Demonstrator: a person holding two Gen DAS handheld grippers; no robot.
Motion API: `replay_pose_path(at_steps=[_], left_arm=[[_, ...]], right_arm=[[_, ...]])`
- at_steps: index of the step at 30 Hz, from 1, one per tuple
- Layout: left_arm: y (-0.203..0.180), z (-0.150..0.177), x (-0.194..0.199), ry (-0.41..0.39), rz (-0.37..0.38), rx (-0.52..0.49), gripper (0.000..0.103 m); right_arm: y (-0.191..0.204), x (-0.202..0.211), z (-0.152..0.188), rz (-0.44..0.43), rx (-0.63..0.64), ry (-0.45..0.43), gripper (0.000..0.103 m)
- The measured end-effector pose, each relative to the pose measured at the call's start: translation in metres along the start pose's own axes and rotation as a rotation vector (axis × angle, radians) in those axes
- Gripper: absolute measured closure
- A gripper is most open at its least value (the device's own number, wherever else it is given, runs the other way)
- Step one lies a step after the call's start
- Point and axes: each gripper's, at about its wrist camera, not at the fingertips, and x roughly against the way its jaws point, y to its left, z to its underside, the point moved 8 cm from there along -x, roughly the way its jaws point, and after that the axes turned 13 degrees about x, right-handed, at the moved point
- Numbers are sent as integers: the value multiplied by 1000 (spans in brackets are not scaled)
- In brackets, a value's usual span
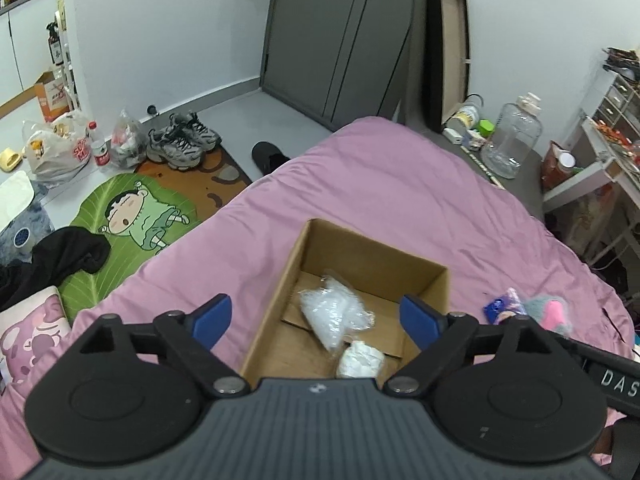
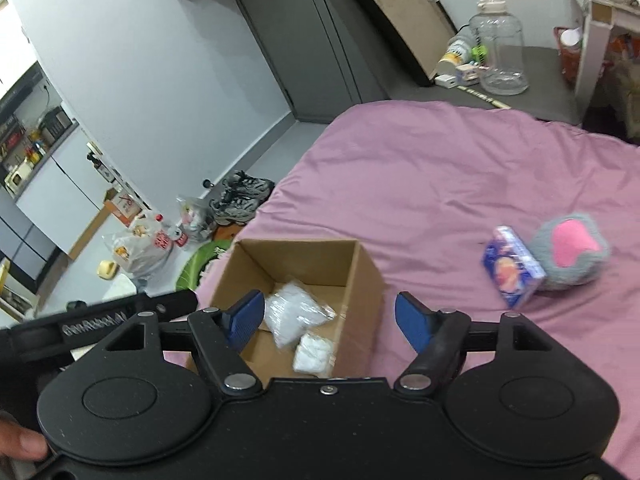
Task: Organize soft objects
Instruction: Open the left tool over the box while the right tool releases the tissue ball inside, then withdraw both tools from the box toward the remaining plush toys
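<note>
Cardboard: brown open box (image 1: 420, 280) sitting on my pink bed cover (image 1: 400, 192), right under both my claws.
Inside the box: a clear plastic bag of white stuffing (image 1: 332, 312) lies on the box floor, and a smaller white wad (image 1: 360, 360) sits just nearer me, touching the bag's near end.
Left claw: my left claw (image 1: 316, 320) hangs above the box, blue pads (image 1: 212, 320) spread wide, nothing between them, nothing gripped.
Right claw: my right claw (image 2: 330, 318) hovers over the box's near right corner, blue pads (image 2: 412, 324) parted, not holding anything either.
Neighbouring claw: from the right wrist view I catch part of the left claw's black frame at the left edge, beside the box.
Still out on the bed: to the right of the box, well apart from it, a blue and purple packet (image 2: 514, 268) leans against a grey fluffy toy with a pink patch (image 2: 572, 252); the two touch.
Floor, far left: a green cartoon mat (image 1: 132, 216), grey sneakers (image 1: 184, 144) beyond it, and plastic bags (image 1: 56, 152) by the wall.
Far right: a big clear water jug (image 1: 512, 136) stands on a dark surface past the bed's far edge.
My hand: fingertips (image 2: 20, 446) show at the lower left of the right wrist view.
</note>
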Motion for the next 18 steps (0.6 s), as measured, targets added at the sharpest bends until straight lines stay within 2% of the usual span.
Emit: replay_pose_path(at_steps=[9,12,14,18], left_arm=[[-22,18,40,-2,-4,-35,6],[-31,25,55,-17,14,-54,3],[-36,31,64,-29,24,-54,0],[-43,40,80,-38,35,-53,0]], right_arm=[[-27,57,18,33,-10,-15,26],[-36,77,21,36,-14,-39,19],[-41,89,24,40,-12,-50,19],[-51,109,34,49,-15,-65,11]])
